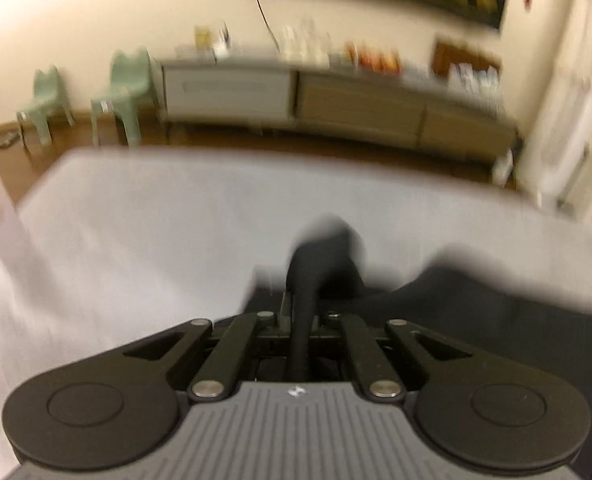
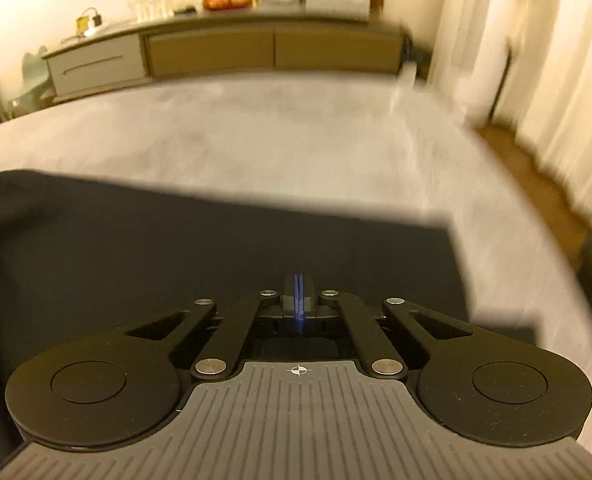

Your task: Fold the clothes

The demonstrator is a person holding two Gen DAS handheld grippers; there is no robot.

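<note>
Left wrist view: left gripper (image 1: 300,312) is holding a dark garment (image 1: 476,312). Jaws are closed tight on a bunched ridge of cloth, which is rising up out of the pinch & arching fwd. Rest of garment is trailing off to the right over the grey-white bed (image 1: 135,220). Frame is motion-blurred, so the gripper is prob. mid-move.

Right wrist view: right gripper (image 2: 298,300) is sitting low over the same garment (image 2: 215,240). Jaws are shut, blue pads (image 2: 298,298) pressed together w/ no gap. Can't tell if a thin layer of cloth is caught between them; none is showing above the pads. Garment here is lying flat on the bed (image 2: 255,128), far edge running straight, a corner showing at right.

Judgement: left side is being lifted by a pinch so the cloth can be carried over or pulled taut; the flat right portion is serving as the base. Could fit an early fold or a later one, since layer count isn't readable.

Background: sideboard (image 1: 336,104) along far wall, two green chairs (image 1: 123,92) at left.
</note>
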